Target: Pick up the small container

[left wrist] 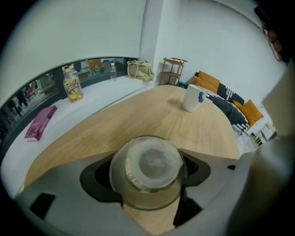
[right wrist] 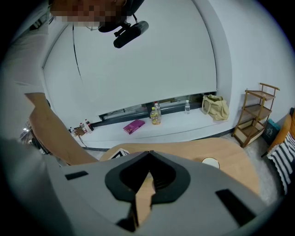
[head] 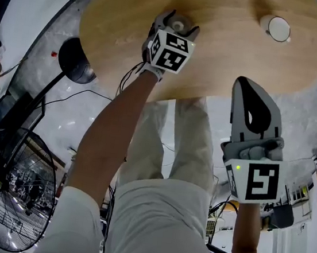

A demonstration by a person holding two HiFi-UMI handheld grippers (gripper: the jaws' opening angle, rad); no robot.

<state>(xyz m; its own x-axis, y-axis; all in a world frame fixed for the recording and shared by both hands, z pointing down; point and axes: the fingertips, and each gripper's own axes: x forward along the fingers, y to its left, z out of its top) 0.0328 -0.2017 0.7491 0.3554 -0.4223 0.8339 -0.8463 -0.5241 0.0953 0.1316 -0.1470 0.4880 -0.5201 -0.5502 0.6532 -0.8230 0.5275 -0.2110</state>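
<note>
Clear plastic, the small container [left wrist: 148, 162] sits squarely between the left tongs' [left wrist: 147, 177] jaws, which clasp its sides; the right tongs [right wrist: 148, 159], clenched on nothing, hang well behind.

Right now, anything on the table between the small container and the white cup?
Nothing: the table is bare between the small container and the white cup, in head and left gripper views.

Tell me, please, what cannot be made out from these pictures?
- Contents of the small container: left gripper view, its cloudy lid hides them; head view, the left gripper covers most of it.
- Whether its base rests on the table: left gripper view, hidden beneath it.
- Label of the yellow bottle: left gripper view, too small.
- Blue mark on the white mug: same view, too small.
</note>
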